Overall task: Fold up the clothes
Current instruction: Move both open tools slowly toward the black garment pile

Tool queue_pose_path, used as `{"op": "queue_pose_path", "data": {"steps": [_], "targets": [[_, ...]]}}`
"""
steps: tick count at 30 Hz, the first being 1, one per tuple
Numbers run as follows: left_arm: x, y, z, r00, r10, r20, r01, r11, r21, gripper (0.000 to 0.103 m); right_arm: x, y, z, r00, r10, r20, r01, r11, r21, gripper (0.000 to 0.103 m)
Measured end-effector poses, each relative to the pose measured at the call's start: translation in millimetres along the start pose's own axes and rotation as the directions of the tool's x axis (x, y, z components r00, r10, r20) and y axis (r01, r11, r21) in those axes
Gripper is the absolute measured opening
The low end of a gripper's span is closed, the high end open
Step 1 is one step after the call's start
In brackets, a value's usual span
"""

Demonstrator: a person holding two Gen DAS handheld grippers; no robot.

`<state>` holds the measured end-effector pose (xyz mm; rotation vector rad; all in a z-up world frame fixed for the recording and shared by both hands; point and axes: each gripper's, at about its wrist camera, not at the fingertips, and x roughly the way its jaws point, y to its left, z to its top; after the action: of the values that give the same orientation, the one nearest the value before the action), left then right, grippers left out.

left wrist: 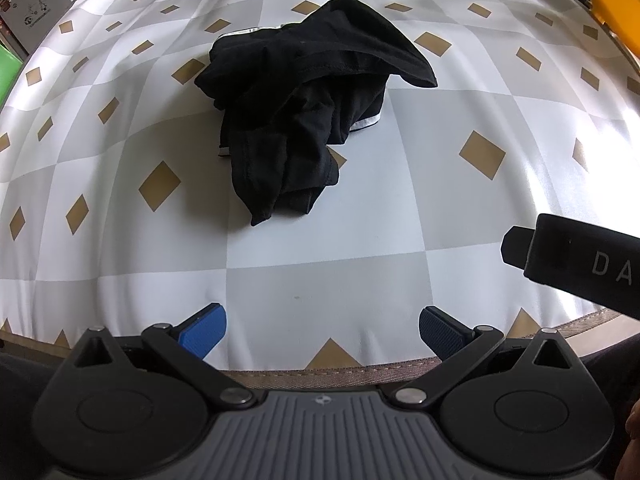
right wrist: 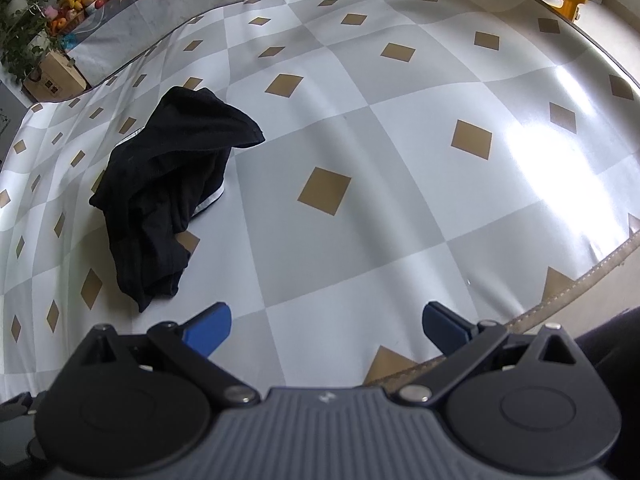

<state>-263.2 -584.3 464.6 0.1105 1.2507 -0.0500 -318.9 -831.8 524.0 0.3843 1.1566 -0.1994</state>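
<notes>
Black garment [left wrist: 308, 108] lying crumpled (white trim showing) on checkered tablecloth [left wrist: 460, 208]. Left gripper [left wrist: 322, 334] and right gripper [right wrist: 326, 326] hovering near edge, both gaping wide, holding nothing.

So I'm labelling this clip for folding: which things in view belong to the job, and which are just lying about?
Belongs to the job:
black garment, crumpled
left gripper, open
right gripper, open
checked tablecloth, the folding surface

Just lying about:
potted plants
fruit
cardboard box
yellow object

The counter [left wrist: 328, 280] wears a glossy cloth of grey and white checks with tan diamonds. A crumpled black garment [left wrist: 304, 96] with white trim lies heaped on it.
</notes>
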Motion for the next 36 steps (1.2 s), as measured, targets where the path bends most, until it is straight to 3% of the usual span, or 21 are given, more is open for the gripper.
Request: {"op": "queue_pose_path", "data": {"steps": [27, 36], "targets": [[0.0, -7.1, -1.3, 1.000, 0.020, -0.012, -0.020, 1.000, 0.020, 0.103, 1.9, 0.6, -2.0, 1.000, -0.007, -0.008, 0.007, 1.000, 0.001, 0.102], [-1.3, -5.4, -2.8, 0.999, 0.053, -0.009, -0.052, 0.998, 0.028, 0.103, 2.8, 5.2, -1.6, 0.999, -0.037, 0.032, 0.038, 0.999, -0.037, 0.102]]}}
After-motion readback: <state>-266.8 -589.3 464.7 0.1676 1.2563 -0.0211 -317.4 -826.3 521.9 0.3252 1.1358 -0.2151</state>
